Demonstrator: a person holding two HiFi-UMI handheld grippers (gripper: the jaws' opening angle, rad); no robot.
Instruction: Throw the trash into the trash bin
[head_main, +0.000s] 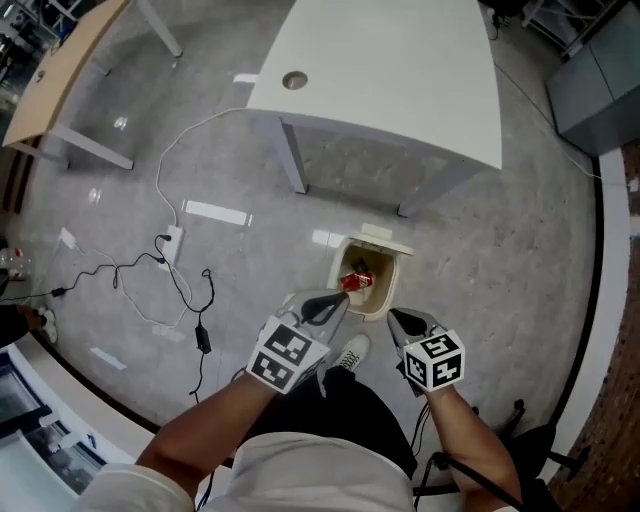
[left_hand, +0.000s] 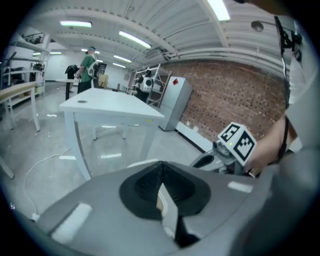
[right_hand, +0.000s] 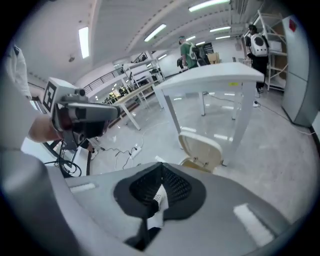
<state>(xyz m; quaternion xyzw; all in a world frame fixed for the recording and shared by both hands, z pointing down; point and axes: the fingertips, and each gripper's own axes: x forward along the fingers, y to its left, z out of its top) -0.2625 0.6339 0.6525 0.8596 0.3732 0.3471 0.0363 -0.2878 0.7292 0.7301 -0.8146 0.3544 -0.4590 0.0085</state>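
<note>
A cream trash bin stands open on the grey floor below a white table, its lid tipped back, with red trash inside. My left gripper hovers at the bin's near left rim, my right gripper at its near right. In the left gripper view the dark pads of the left gripper meet, shut. The right gripper is shut too, with the bin just beyond it. In each gripper view a pale strip shows low in the slit between the jaws; I cannot tell whether it is a held scrap.
The white table stands right behind the bin. A power strip with cables lies on the floor to the left, near a wooden table. My shoe is just in front of the bin. A grey cabinet stands far right.
</note>
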